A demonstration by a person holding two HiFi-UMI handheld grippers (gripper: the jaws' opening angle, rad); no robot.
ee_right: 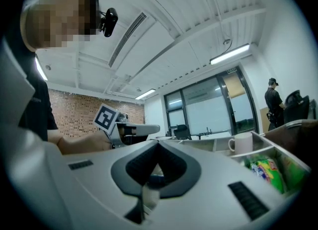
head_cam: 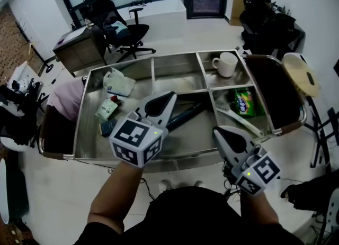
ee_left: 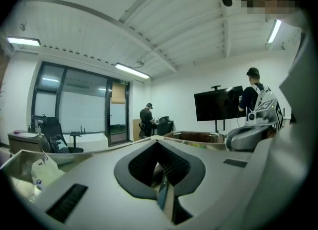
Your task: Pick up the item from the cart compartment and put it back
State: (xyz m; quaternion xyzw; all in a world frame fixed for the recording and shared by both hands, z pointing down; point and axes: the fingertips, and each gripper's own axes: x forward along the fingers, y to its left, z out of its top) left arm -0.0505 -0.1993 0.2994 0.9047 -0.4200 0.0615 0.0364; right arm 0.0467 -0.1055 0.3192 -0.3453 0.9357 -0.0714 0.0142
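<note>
Item (head_cam: 186,115) in cart (head_cam: 132,62), beside closed left claw (head_cam: 171,97)

Steel cart (head_cam: 175,72): mug (head_cam: 226,64) rear-R compt, green pkt (head_cam: 244,102) nearer, white bag (head_cam: 118,83) L compt.

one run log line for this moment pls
left gripper: shut, empty | right gripper: shut, empty | both over cart near edge | white mug: far right compartment, untouched
</note>
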